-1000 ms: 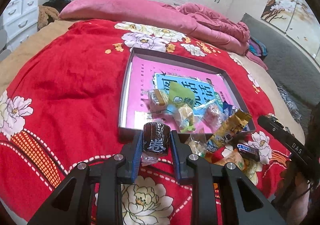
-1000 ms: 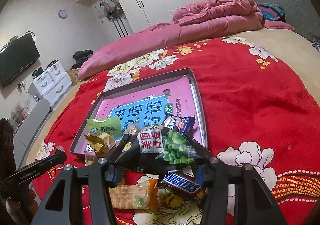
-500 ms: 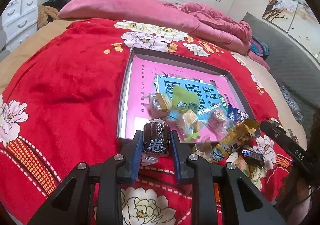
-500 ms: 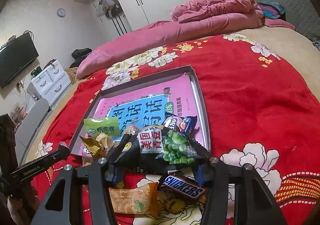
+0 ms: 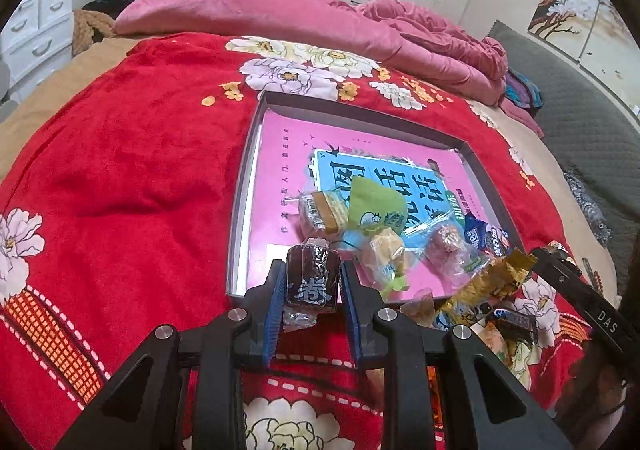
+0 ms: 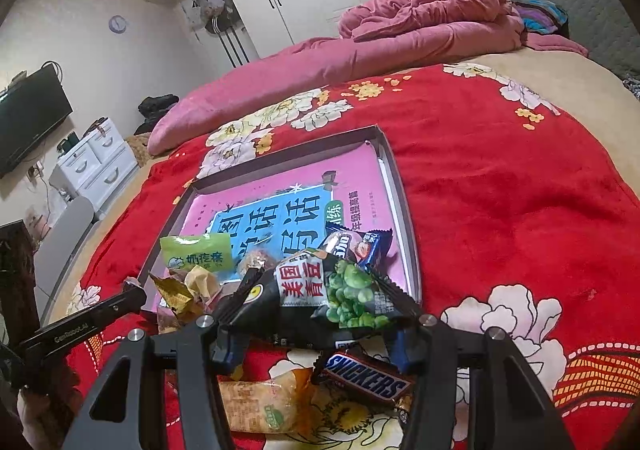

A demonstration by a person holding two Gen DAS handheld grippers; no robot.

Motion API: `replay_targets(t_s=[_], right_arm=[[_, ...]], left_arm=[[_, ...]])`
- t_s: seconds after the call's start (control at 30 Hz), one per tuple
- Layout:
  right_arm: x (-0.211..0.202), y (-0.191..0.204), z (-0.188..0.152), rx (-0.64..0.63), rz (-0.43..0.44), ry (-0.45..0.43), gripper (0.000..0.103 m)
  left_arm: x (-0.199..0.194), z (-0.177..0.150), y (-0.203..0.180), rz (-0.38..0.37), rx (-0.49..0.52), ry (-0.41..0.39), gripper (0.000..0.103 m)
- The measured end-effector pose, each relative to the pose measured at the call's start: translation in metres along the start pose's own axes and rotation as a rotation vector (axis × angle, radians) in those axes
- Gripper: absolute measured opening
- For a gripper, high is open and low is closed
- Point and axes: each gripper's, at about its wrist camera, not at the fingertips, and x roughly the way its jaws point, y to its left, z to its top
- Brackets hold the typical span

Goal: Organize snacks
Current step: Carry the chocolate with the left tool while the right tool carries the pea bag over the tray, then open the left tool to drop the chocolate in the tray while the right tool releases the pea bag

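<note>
Left wrist view: left gripper [image 5: 313,284] clenched on a dark wrapped roll [image 5: 313,277] above the tray's [image 5: 240,209] near edge.
Right gripper [image 6: 316,324] grasps a black pea bag [image 6: 320,290] over the tray's [image 6: 400,209] near corner; a Snickers [image 6: 366,378] and a yellow packet [image 6: 264,404] lie beneath on the red blanket [image 6: 500,189].

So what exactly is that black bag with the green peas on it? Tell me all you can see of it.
The black pea bag is a glossy plastic snack packet with a white panel of red Chinese characters, a small yellow round mark and a picture of green peas. It looks puffed and crinkled. It lies crosswise, held between the right gripper's fingers at its two ends, above the Snickers bar on the red blanket, at the tray's near edge.
</note>
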Motion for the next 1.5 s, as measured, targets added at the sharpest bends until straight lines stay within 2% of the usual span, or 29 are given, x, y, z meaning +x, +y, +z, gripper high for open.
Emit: replay_targets(t_s=[0.73, 1.5], right_arm=[[0.016, 0.0, 0.01, -0.02, -0.035, -0.002, 0.055], [0.046, 0.018, 0.015, -0.068, 0.008, 0.027, 0.055]], left_arm=[[0.019, 0.006, -0.01, 0.01, 0.046, 0.021, 0.028], [0.033, 0.008, -0.015, 0.007, 0.054, 0.045, 0.028]])
